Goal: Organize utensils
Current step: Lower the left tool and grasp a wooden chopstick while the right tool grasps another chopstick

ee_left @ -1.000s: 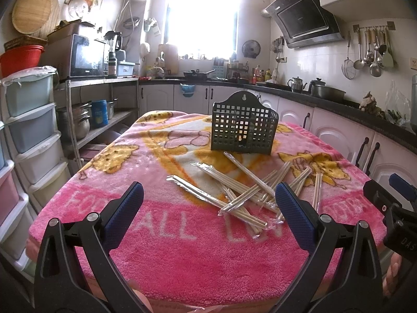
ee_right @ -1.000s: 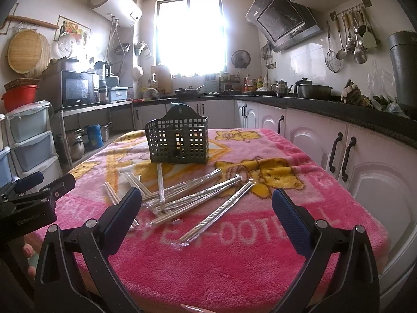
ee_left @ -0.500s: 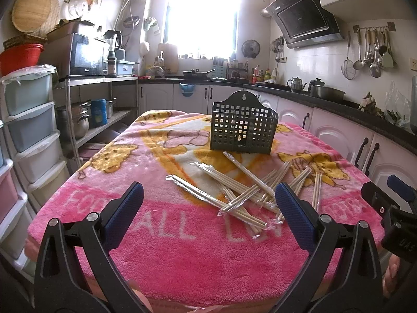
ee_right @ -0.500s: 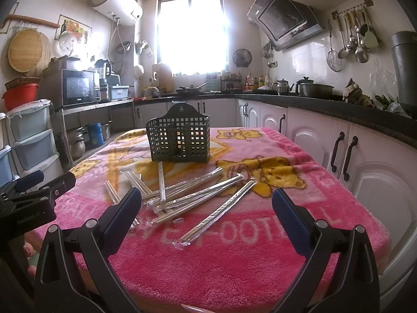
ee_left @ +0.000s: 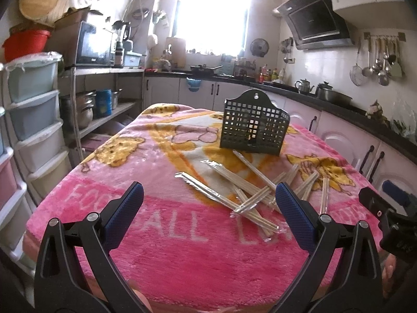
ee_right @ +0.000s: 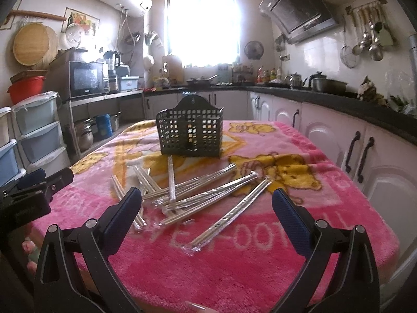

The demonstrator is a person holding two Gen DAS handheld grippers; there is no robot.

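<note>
Several pairs of wooden chopsticks in clear plastic sleeves lie crossed in a loose pile on a pink blanket-covered table. The pile also shows in the right wrist view. A dark green perforated utensil basket stands upright behind the pile; it also shows in the right wrist view. My left gripper is open and empty, above the near table edge. My right gripper is open and empty, just short of the pile. Each gripper shows at the edge of the other's view.
White cabinets with dark handles and a black counter run along the right. Plastic drawer stacks and a metal shelf with pots stand on the left. Ladles hang on the right wall.
Both grippers have moved slightly forward toward the pile. The chopsticks and basket have not moved.
</note>
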